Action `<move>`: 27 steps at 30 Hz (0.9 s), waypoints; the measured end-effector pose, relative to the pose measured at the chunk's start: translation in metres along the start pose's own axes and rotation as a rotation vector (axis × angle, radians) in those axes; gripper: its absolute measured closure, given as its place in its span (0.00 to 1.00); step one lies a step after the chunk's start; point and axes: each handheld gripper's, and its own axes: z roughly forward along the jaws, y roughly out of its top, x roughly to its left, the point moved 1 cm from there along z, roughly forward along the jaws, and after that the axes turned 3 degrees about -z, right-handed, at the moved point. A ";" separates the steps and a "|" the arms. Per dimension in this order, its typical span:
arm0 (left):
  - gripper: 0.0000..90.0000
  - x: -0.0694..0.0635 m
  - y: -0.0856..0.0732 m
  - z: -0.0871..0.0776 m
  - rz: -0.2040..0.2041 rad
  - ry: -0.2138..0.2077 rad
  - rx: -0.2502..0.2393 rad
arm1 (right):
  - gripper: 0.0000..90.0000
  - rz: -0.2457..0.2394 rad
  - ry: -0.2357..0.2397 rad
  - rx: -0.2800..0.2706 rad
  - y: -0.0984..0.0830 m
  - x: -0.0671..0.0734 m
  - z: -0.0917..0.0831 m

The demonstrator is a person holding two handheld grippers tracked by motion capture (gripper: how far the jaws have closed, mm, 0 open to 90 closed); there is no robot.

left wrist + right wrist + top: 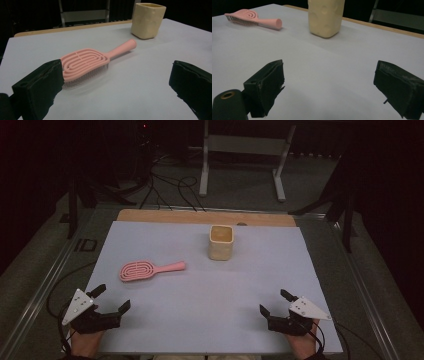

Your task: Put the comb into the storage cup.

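Observation:
A pink hairbrush point(150, 269) lies bristles down on the white table sheet point(200, 290), handle toward the right. A cream square cup point(221, 242) stands upright behind it, toward the far edge. My left gripper point(112, 297) rests at the near left corner, jaws wide apart and empty; in the left gripper view the hairbrush point(86, 61) lies just beyond its jaws with the cup point(148, 20) farther off. At the near right my right gripper point(275, 302) is open with nothing between its jaws; the cup point(325, 17) and hairbrush point(252, 18) lie ahead of it.
A wooden strip point(205, 217) borders the table's far edge. Beyond it stand a white metal stand point(242, 157) and cables on the dark floor. A metal rail point(45, 290) runs along the table's left side.

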 end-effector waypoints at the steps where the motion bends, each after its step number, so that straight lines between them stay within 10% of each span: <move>1: 0.00 0.000 0.000 0.000 -0.001 0.004 -0.001 | 0.10 -0.006 -0.001 0.003 0.000 0.000 0.000; 27: 0.01 0.001 0.015 0.005 -0.015 0.043 -0.010 | 0.10 0.025 -0.011 0.008 -0.005 -0.001 0.006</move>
